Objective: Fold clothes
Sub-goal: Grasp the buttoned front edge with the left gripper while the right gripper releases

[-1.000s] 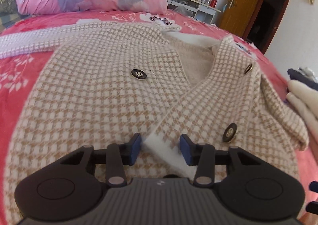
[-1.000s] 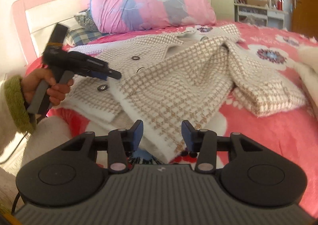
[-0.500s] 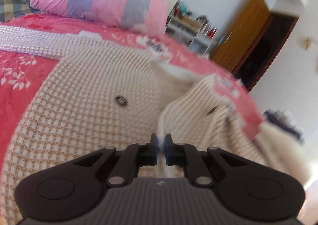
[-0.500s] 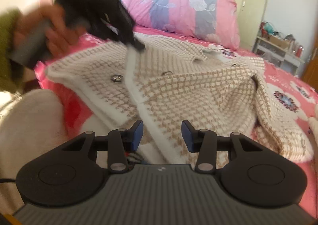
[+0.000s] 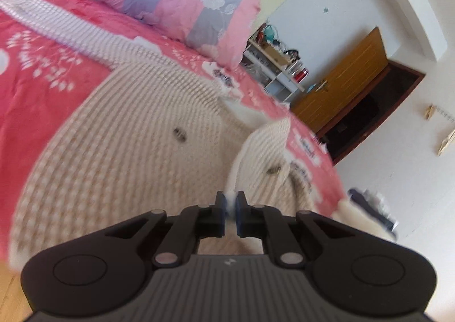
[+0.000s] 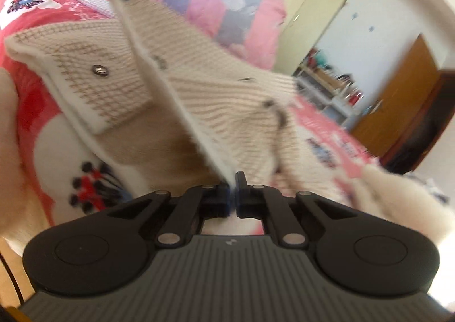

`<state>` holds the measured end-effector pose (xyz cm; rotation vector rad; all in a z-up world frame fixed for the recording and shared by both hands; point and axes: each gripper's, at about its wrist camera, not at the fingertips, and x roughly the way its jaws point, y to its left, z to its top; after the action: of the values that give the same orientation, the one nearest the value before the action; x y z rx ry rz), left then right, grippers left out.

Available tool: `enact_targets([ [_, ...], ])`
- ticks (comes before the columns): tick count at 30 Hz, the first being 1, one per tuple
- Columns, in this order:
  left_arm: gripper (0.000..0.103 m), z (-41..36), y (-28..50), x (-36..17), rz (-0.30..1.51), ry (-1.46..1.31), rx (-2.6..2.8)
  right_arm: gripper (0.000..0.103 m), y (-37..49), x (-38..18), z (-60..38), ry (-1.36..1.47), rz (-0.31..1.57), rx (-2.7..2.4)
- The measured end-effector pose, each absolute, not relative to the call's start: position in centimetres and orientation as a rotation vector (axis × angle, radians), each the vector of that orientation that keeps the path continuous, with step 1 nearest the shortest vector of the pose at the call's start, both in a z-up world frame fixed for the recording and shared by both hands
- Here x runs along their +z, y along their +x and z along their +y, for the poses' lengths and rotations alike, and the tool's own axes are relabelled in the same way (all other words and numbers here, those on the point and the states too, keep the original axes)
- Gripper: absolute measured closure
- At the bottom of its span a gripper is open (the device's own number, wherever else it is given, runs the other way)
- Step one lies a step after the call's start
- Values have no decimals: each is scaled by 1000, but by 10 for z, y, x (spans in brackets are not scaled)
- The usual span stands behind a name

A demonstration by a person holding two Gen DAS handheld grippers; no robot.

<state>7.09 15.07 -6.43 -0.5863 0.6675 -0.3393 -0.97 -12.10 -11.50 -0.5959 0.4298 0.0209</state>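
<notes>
your left gripper (image 5: 230,205) and right gripper (image 6: 233,189) both pinch the soft, floppy cardigan (image 6: 199,100) by its white front edge; it sags between them

Bright, even daylight is seen in both views; the beige-and-white checked knit jacket (image 5: 119,151) is motion-blurred, and edges are fisheye-curved.

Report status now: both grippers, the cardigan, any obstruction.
Left gripper and right gripper shut on cardigan front edge. Nothing in the way.
</notes>
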Motion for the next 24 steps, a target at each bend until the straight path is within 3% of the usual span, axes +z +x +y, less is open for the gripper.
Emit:
enact_targets([
  [5, 96, 139, 55, -110, 732, -470, -284, 101, -15, -132, -137, -627, 489, 17],
  [10, 96, 137, 48, -107, 669, -433, -284, 101, -16, -124, -138, -655, 455, 19],
  [16, 95, 131, 53, -128, 746, -400, -271, 100, -13, -144, -140, -675, 531, 53],
  [21, 95, 127, 53, -129, 731, -356, -277, 77, -19, -125, -160, -530, 561, 130],
  [24, 93, 126, 51, -130, 716, -333, -289, 74, -16, -98, -197, -272, 598, 241],
])
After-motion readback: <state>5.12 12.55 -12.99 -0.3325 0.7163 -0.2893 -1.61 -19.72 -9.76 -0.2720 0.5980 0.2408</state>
